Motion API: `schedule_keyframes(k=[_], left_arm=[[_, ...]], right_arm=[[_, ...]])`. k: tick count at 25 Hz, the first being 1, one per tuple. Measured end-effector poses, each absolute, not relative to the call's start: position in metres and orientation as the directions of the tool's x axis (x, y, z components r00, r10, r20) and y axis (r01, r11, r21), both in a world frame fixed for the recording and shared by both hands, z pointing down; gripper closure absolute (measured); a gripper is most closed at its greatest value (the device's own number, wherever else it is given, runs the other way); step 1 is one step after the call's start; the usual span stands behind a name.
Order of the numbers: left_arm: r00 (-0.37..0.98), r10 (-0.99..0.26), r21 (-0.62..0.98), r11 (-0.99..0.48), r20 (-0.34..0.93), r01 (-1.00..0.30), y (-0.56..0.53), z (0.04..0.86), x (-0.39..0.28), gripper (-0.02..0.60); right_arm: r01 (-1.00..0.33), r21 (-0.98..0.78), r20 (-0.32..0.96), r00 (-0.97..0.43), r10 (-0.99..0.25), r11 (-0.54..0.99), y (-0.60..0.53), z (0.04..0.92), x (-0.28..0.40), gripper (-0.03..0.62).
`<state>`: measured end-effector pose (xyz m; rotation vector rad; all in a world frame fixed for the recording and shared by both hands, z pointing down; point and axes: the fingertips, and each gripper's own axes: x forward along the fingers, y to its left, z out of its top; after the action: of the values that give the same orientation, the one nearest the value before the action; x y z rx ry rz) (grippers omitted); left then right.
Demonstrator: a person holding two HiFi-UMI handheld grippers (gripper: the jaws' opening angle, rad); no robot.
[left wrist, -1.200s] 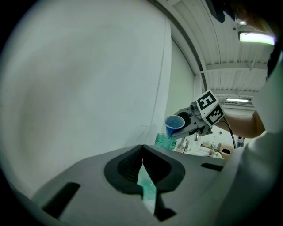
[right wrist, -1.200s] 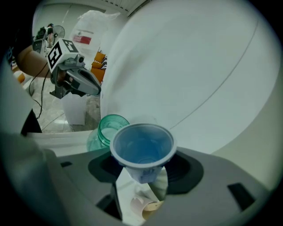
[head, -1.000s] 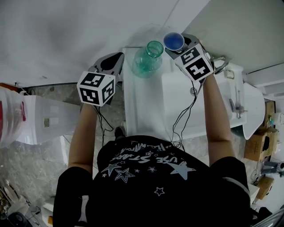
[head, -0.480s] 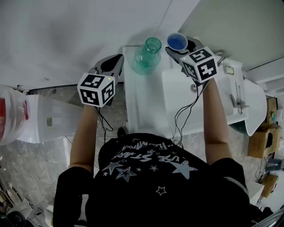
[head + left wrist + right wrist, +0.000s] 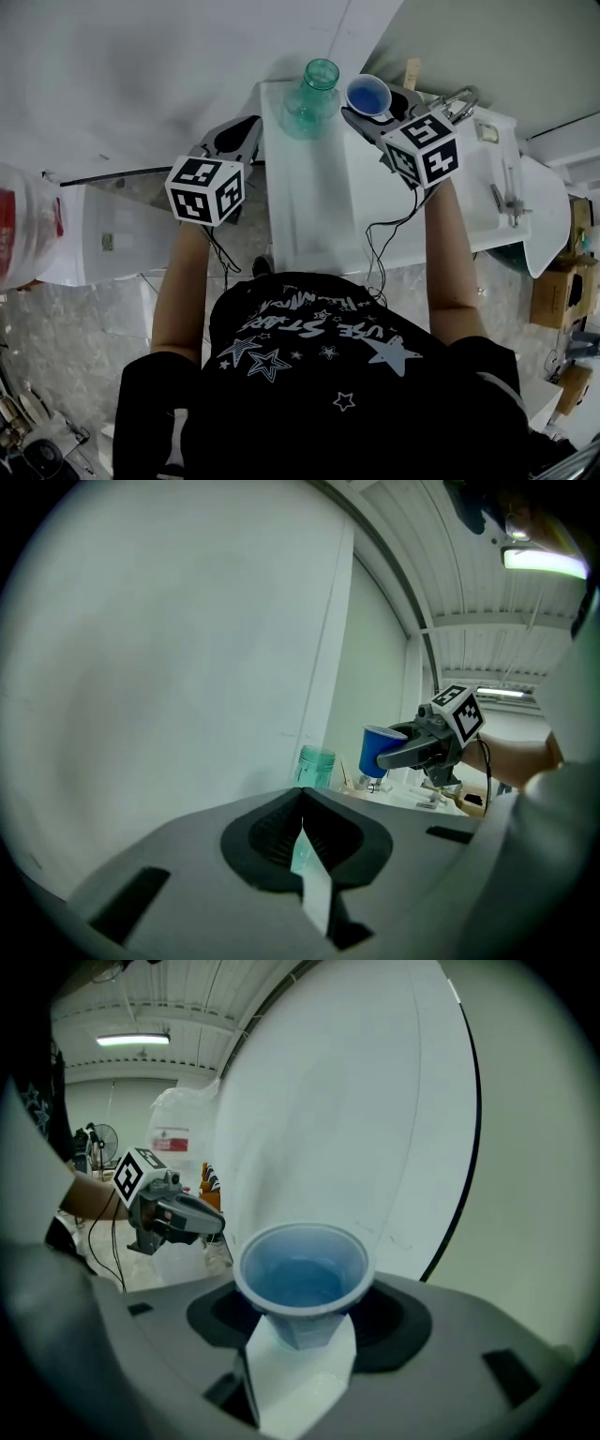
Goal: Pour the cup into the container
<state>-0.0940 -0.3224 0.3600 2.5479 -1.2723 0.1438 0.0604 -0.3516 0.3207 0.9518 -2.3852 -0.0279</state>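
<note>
Head view: cup (image 5: 367, 94), container (image 5: 312, 89) (boxes (image 5: 555, 300) rightward)

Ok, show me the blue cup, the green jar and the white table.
blue cup (image 5: 367, 94): head view, on its blue inside.
green jar (image 5: 305, 114): head view, on its glass body below the neck.
white table (image 5: 309, 202): head view, on a bare part of its top.

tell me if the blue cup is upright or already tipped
Upright, or nearly: the blue cup sits mouth-up in the right gripper, beside the green jar, not over it.
</note>
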Motion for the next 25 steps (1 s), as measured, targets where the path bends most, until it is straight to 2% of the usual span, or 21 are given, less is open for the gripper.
schedule_keyframes(k=[12,25], left_arm=[[0.565,-0.784,0.221,-0.522,0.257,-0.824,-0.268,0.385,-0.09,0.571],[0.539,-0.773,0.243,-0.482,0.335,-0.842,-0.201,0.428,-0.076,0.571]], right_arm=[[-0.568,0.111,0.448,-0.704,-0.551,0.816,-0.286,0.345,0.042,0.326],[-0.47,0.026,0.458,-0.779,-0.429,0.882,-0.214,0.405,0.033,0.326]])
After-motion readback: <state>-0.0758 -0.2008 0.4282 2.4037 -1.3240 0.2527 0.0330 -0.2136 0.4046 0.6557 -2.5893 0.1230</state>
